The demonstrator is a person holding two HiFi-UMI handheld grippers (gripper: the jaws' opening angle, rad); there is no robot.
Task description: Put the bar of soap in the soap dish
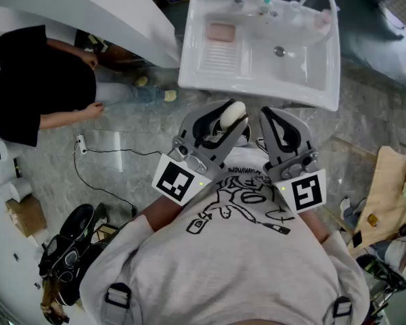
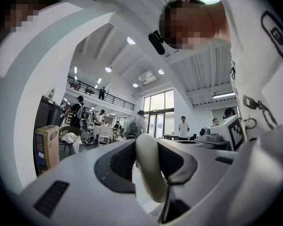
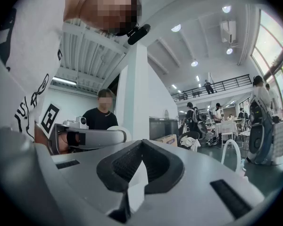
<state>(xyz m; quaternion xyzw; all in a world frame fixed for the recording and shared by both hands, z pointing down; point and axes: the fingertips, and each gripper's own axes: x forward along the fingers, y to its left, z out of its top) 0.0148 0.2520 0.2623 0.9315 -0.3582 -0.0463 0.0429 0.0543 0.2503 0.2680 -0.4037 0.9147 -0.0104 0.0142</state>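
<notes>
Left gripper point(image 1: 233, 118) jaws pinch the smooth bar of soap point(image 1: 230, 110), right gripper point(image 1: 269, 116) jaws pressed together, empty; the slick bar may slip free short of the pink soap dish point(image 1: 221, 31).

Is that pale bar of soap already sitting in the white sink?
No, the bar of soap is clamped between the jaws of the left gripper, held in front of the sink.

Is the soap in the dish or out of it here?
Out. The soap is clamped between the fingers of the left gripper, held in the air in front of the sink, not on anything.
</notes>
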